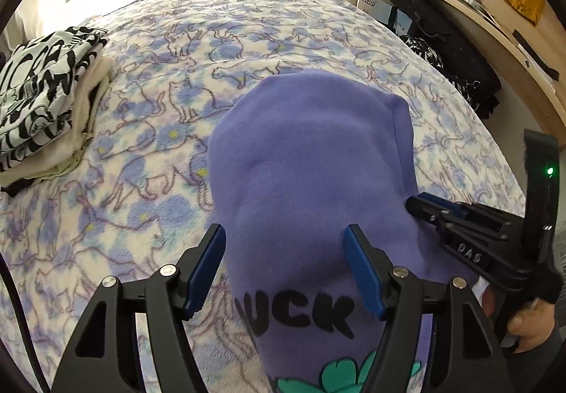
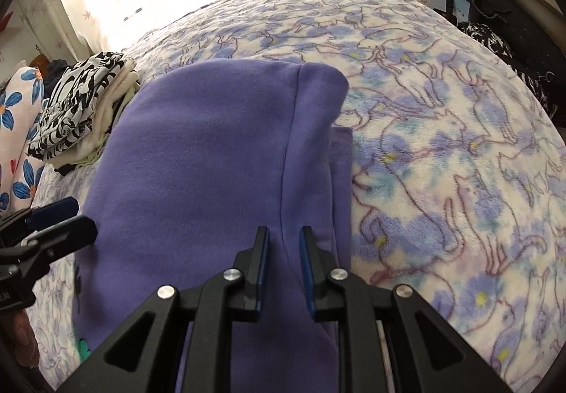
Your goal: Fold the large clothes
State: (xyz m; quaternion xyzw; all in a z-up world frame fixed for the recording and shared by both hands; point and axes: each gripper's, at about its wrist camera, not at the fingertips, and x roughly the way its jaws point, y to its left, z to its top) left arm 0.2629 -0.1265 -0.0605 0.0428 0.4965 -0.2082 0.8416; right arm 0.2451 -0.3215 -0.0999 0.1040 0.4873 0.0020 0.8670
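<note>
Purple hoodie (image 1: 304, 159) shows lettering only leftward; left hand-held gripper (image 1: 284, 269) released, right hand-held gripper (image 2: 284, 269) pinching its fold.

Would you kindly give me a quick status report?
Left gripper open over purple garment. Right gripper jaws narrow, astride its seam. Folded pile clear.

My left gripper (image 1: 284, 265) is black with angular cut-out arms, blue ribbed pads and silver screw heads; my right gripper (image 2: 284, 269) matches it; at the right edge of the left view its body carries white lettering and a green light.
</note>
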